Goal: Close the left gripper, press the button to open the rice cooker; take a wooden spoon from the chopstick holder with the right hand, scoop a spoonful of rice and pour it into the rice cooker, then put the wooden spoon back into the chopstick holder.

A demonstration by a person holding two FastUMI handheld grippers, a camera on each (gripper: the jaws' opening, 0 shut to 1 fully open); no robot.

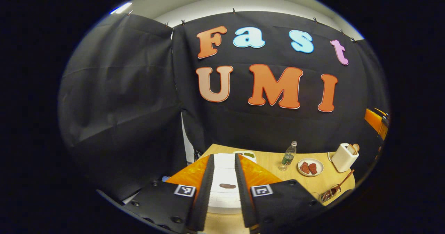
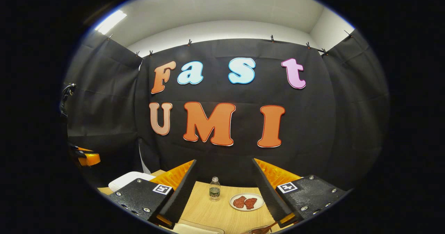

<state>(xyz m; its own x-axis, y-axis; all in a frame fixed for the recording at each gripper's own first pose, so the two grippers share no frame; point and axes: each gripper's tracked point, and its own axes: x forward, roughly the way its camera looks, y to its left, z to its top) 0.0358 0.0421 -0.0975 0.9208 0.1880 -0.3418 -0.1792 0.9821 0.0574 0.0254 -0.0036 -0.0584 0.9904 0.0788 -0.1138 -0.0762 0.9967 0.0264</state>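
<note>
We hold the left gripper (image 1: 224,188) low and pointed forward and slightly down, its two fingers (image 1: 203,192) running nearly parallel with a narrow gap between them, so the jaws stand partly apart and grip nothing. We hold the right gripper (image 2: 224,188) level and pointed forward, its fingers (image 2: 182,192) spread wide, the jaws fully apart and empty. At the far left edge of the right gripper view we see part of the left one, apart from the right. Neither touches anything.
</note>
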